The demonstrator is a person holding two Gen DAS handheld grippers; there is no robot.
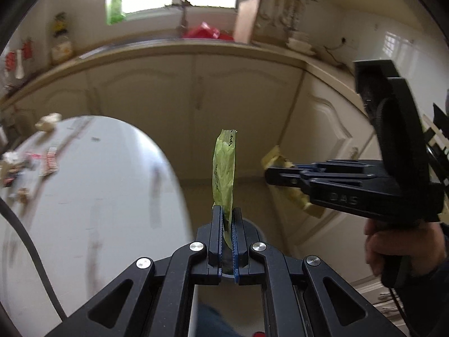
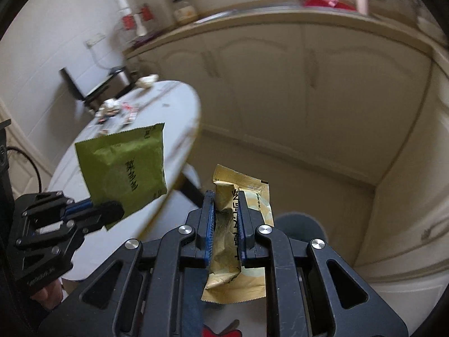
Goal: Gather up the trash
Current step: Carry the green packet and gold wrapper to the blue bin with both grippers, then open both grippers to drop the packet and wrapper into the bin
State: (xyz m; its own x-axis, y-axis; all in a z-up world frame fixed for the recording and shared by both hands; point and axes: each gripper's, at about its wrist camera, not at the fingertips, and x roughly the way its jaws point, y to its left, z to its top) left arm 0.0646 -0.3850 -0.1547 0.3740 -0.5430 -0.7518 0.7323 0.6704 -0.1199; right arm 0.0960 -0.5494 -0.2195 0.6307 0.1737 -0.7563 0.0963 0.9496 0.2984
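My left gripper [image 1: 227,213] is shut on a green snack wrapper [image 1: 224,168], which stands up edge-on beyond the fingertips. The right wrist view shows that green wrapper [image 2: 123,168] flat-on, pinched at its lower corner by the left gripper [image 2: 113,210]. My right gripper [image 2: 226,196] is shut on a crumpled gold wrapper [image 2: 256,205] that runs up between its pads. The left wrist view has the right gripper [image 1: 269,175] at the right, with the gold wrapper [image 1: 273,156] sticking out past its tips. Both grippers hang over the floor beside the table.
A round white table [image 1: 84,196] to the left carries several small scraps of trash [image 1: 47,163]. A round grey bin [image 2: 300,224] sits on the floor just below the grippers. Cream kitchen cabinets [image 1: 196,98] stand behind and to the right. A person's hand [image 1: 398,247] grips the right handle.
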